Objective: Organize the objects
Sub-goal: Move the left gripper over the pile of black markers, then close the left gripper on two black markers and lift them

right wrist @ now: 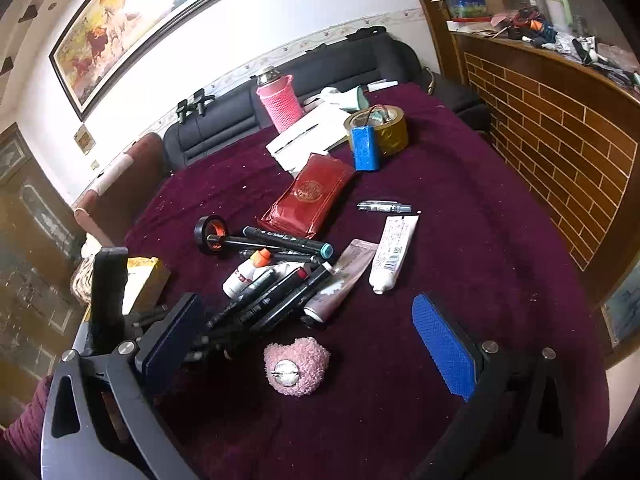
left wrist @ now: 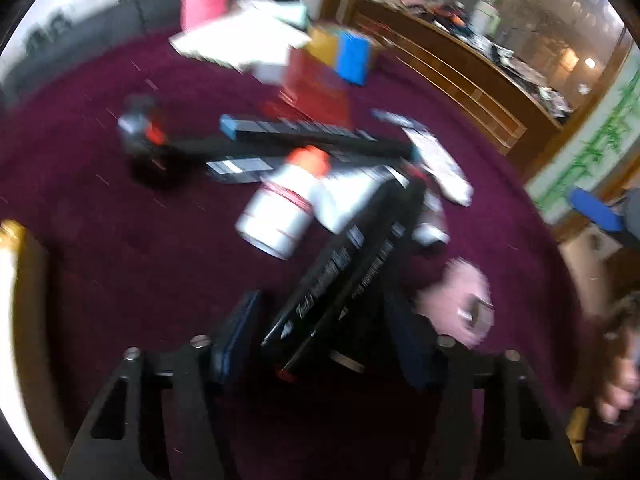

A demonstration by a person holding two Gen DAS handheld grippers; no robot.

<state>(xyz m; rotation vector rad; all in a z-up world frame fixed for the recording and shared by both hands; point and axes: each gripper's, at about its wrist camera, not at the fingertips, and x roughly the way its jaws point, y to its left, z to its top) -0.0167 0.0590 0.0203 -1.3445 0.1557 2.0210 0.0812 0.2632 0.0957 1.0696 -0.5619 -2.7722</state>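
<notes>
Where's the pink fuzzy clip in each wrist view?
Left wrist: pink fuzzy clip sits lower right, blurred, right of the black markers between the left tongs.
Right wrist: pink fuzzy clip sits lower centre, between the open right tongs.
Shared landmark: red pouch.

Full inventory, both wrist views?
tablecloth: 1, purple, underneath
bottle: 1, pink sleeve, far side
papers: stack, white, beside bottle
tape roll: 1, gold, far right
battery pack: 1, blue, against tape roll
pouch: 1, red, centre
pen: 1, black-silver, right of pouch
white tube: 1, right of markers
pink tube: 1, beside white tube
markers: several, black, centre
small bottle: 1, white, among markers
spool: 1, black-orange, left of markers
hair clip: 1, pink fluffy, nearest
box: 1, yellow, left edge
left gripper: around markers, grip unclear
right gripper: open, blue pads
</notes>
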